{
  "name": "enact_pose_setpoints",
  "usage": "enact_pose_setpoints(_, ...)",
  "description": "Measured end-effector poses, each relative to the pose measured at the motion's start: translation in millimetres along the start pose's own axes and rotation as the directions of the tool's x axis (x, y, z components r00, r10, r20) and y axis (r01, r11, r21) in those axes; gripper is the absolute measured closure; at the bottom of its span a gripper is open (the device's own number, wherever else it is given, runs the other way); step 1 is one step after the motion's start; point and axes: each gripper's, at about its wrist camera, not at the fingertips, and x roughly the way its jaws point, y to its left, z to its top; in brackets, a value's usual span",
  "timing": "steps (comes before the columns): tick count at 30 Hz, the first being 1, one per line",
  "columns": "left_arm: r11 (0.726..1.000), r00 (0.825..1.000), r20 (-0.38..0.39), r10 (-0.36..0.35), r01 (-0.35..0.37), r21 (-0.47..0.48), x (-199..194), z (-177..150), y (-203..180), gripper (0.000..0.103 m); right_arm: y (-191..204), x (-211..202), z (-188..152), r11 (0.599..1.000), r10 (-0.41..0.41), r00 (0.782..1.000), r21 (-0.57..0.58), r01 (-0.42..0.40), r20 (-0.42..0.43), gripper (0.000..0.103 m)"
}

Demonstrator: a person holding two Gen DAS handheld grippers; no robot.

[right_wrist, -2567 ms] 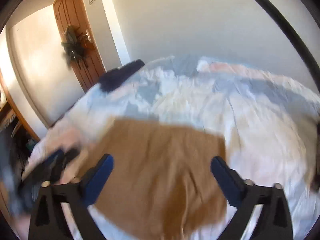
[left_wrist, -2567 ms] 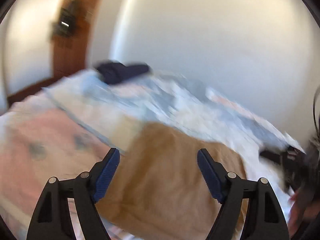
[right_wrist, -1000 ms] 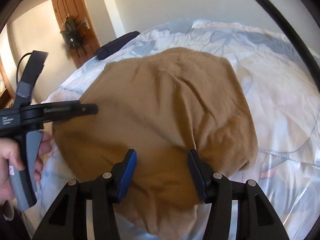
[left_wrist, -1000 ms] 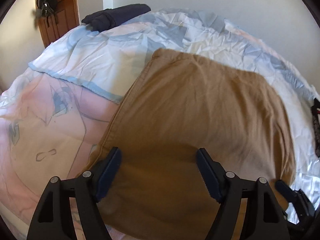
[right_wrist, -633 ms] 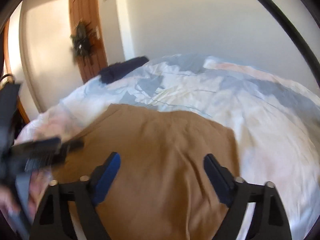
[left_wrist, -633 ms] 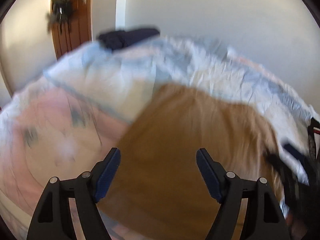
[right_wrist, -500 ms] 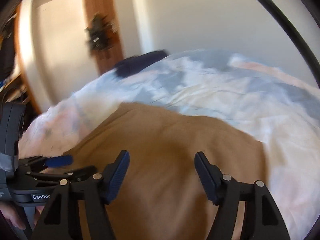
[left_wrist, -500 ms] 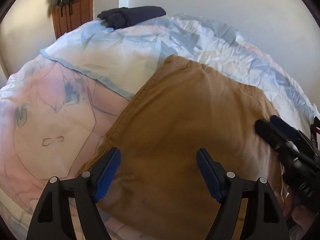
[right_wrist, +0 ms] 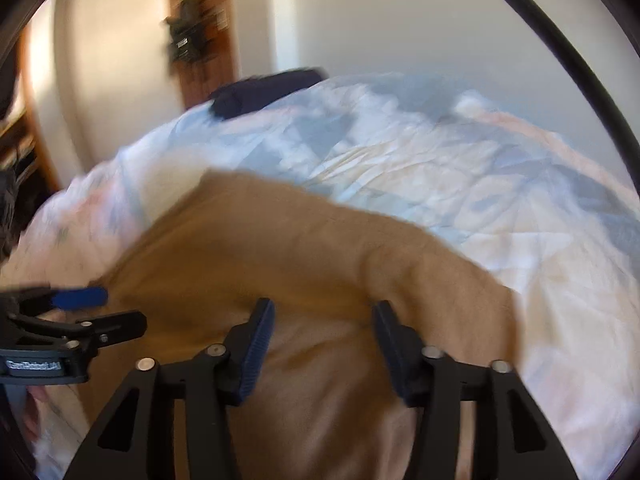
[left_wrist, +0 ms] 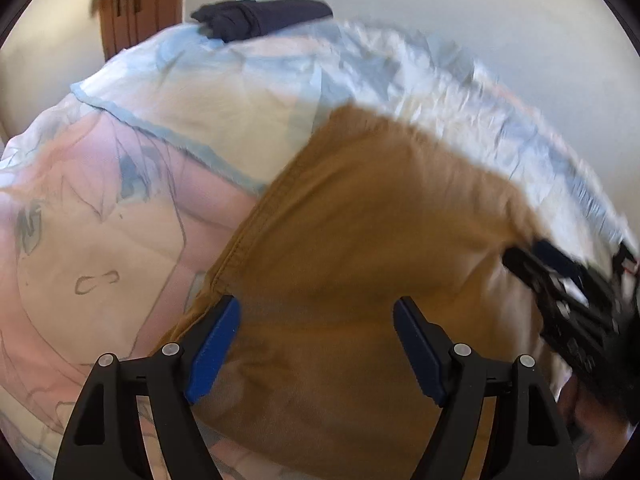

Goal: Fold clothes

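I see the tan garment lying folded on the printed bedspread, seemingly smooth despite blur. My left gripper stands wide, empty; right gripper, just opening, grips nothing.

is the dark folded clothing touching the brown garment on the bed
Apart. The left wrist view shows the dark folded clothing at the far end of the bed, with a wide stretch of bedsheet separating it from the brown garment.
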Motion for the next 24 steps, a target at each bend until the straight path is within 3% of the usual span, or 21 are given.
enact_pose_setpoints(1,0.998,0.998,-0.004,-0.058,0.058,0.031,-4,3,-5,0.024,-1,-14,-6,0.998,-0.015,1.000,0.061,0.016,-0.007,0.015)
enact_pose_setpoints(3,0.983,0.989,-0.025,-0.145,0.147,0.113,-12,5,-14,0.024,0,-43,-22,0.985,-0.055,0.998,0.164,0.057,-0.018,0.016)
enact_pose_setpoints(5,0.984,0.996,-0.007,-0.088,0.088,0.152,-20,-1,-17,0.024,19,-71,-44,0.980,-0.120,0.992,0.168,0.111,0.047,0.011)
enact_pose_setpoints(8,0.967,1.000,-0.026,-0.001,0.008,0.256,-16,-14,-26,0.024,50,-79,-74,0.966,-0.258,0.956,0.066,0.251,0.141,0.006)
enact_pose_setpoints(10,0.954,0.997,-0.070,0.033,-0.011,0.299,-7,-21,-27,0.024,50,-61,-83,0.965,-0.256,0.961,0.088,0.248,0.101,0.008)
enact_pose_setpoints(11,0.953,0.996,-0.078,0.050,-0.024,0.302,-4,-23,-24,0.024,50,-51,-88,0.965,-0.251,0.965,0.101,0.243,0.079,0.016)
enact_pose_setpoints(13,0.948,0.993,-0.077,0.089,-0.061,0.311,0,-26,-19,0.024,45,-38,-95,0.964,-0.231,0.973,0.144,0.225,0.022,0.021)
enact_pose_setpoints(18,0.963,0.990,-0.108,0.088,-0.057,0.264,12,-26,-9,0.023,44,-25,-107,0.971,-0.206,0.977,0.115,0.211,-0.049,0.021)
enact_pose_setpoints(24,0.967,0.990,-0.116,0.085,-0.054,0.249,17,-26,-5,0.023,38,-18,-109,0.972,-0.186,0.980,0.132,0.194,-0.066,0.020)
